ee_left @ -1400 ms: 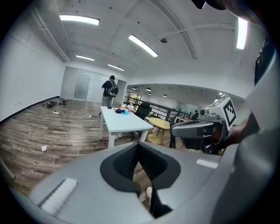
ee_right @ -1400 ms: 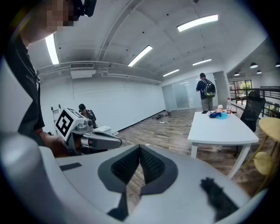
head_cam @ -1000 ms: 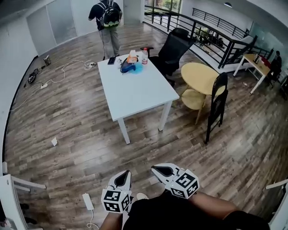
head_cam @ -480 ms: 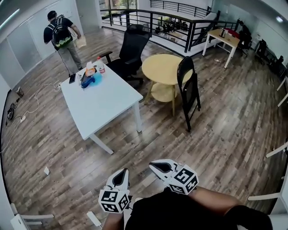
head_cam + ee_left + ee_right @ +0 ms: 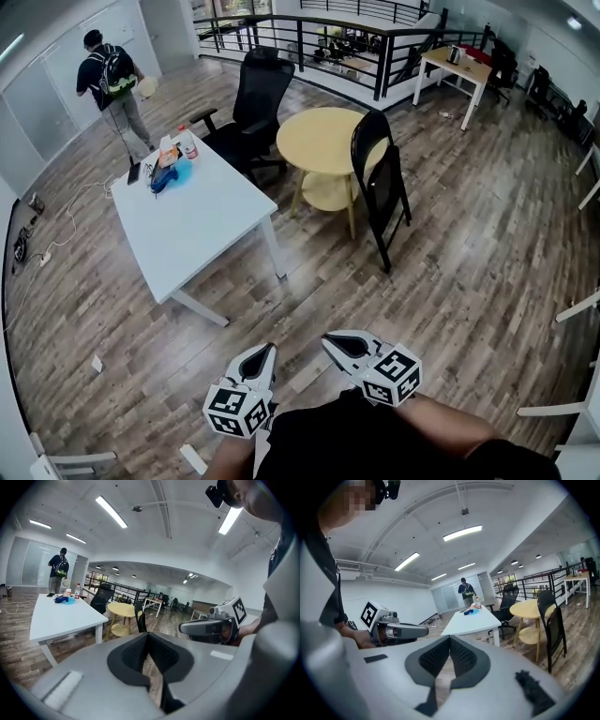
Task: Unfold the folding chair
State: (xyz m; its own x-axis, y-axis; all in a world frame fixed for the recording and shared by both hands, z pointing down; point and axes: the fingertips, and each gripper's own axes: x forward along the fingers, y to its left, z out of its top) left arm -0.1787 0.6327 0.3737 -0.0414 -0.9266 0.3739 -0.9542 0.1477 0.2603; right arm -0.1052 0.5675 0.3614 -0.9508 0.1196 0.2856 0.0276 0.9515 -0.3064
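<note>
Head view first: both grippers are held low and close to the body, side by side at the bottom of the frame, noses pointing forward over the wooden floor [image 5: 469, 272]. The left gripper [image 5: 270, 348] and right gripper [image 5: 328, 337] are both pinched fully together with nothing in them. The forearms are mostly cut off by the bottom edge and the dark shirt, so only a bit of each hand shows behind the marker cubes. The folding chair [image 5: 380, 183] is well ahead of them, black, folded flat and standing upright at the right edge of the round yellow table [image 5: 319, 139]. I can't tell if it actually leans on that table. A white table [image 5: 192, 225] sits to the left, a black office chair [image 5: 255, 98] is behind it, and a person with a backpack [image 5: 111, 77] stands far back. In the left gripper view the pads meet at the tip, and the folded chair is a small dark shape past them, its legs hidden behind the gripper body. The right gripper pokes in from the right. The right gripper view is the same deal: jaws together and empty, the chair off to the right beside the yellow table, and the other gripper at the left with its hand partly cut off.
</note>
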